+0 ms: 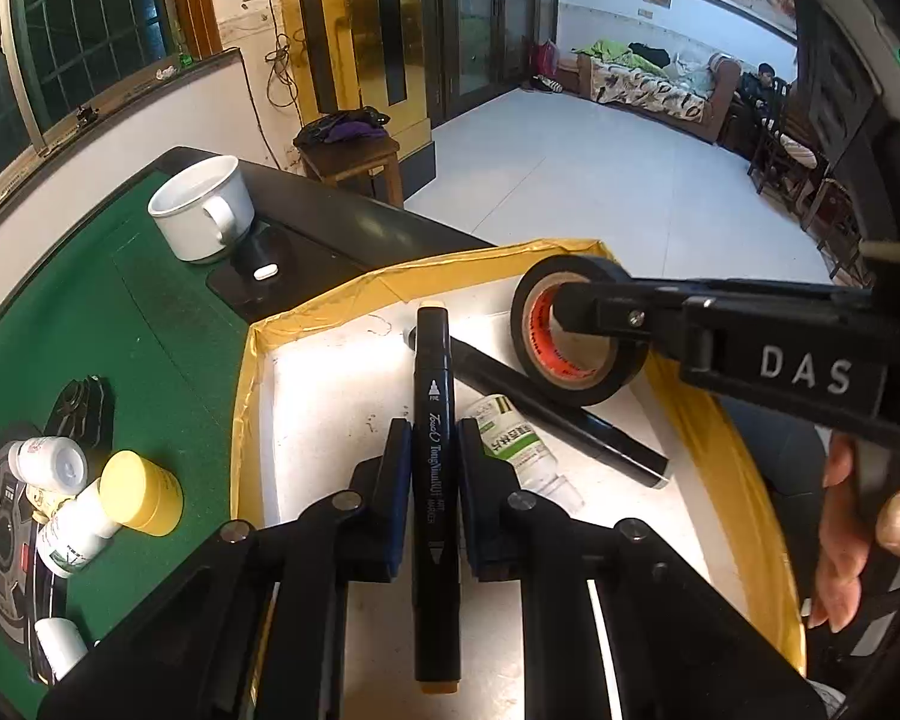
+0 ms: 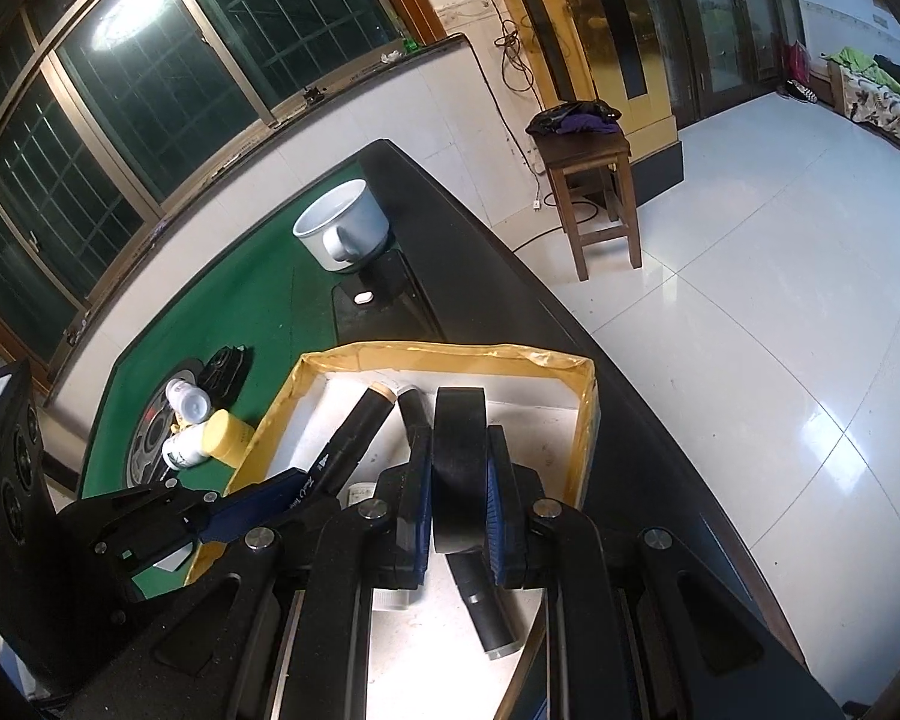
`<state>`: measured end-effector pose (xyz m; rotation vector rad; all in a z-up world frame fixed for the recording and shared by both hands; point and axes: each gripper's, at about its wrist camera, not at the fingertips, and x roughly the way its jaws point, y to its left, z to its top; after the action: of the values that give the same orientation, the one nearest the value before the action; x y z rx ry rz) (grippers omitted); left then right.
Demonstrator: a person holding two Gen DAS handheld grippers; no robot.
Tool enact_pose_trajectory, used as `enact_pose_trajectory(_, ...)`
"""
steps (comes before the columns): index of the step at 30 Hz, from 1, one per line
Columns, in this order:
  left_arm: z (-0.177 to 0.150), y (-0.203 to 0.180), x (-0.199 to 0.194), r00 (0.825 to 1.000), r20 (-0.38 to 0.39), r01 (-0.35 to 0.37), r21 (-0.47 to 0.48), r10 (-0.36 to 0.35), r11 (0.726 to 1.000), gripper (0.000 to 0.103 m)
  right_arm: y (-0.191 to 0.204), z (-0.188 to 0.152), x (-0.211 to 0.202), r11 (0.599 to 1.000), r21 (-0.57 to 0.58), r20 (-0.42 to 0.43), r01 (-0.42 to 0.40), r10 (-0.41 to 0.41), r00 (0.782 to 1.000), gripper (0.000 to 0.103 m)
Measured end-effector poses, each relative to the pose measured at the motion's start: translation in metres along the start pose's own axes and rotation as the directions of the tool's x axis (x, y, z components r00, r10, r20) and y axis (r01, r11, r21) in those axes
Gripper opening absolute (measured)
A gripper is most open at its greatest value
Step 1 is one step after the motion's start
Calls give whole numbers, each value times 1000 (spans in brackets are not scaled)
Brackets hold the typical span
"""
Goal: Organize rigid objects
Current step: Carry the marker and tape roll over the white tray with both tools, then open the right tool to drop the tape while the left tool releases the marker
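My left wrist camera sat low and close behind its fingers, looking forward across the yellow-edged tray (image 1: 252,360) toward the sofa (image 1: 660,90). My right wrist camera rode equally close, facing the window (image 2: 138,96). Both views shared the tray (image 2: 582,414), the white cup (image 1: 201,213) (image 2: 342,231) and the green table (image 1: 168,354) (image 2: 270,312).
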<state>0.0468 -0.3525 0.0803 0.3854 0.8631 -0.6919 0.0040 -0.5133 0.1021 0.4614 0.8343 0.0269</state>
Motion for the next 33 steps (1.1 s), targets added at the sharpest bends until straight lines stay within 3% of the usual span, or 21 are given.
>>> enact_pose_trajectory(9,1,-1,1,1000,3,-24,-6,24,1000,12,-2,3,4,1000,-4,-7,15,-15,1000,14)
enact_pose_trajectory(22,3,3,6,1000,-9,-2,-32,2,999,13,-6,5,0,998,2,2,55,-55,998,15)
enact_pose_trajectory(26,6,1,2,1000,-13,7,-34,-8,999,13,-2,6,-10,996,-16,34,90,-89,995,23)
enact_pose_trajectory(33,6,5,-27,998,53,45,-52,-42,998,13,9,4,-31,998,-21,69,62,-60,996,25)
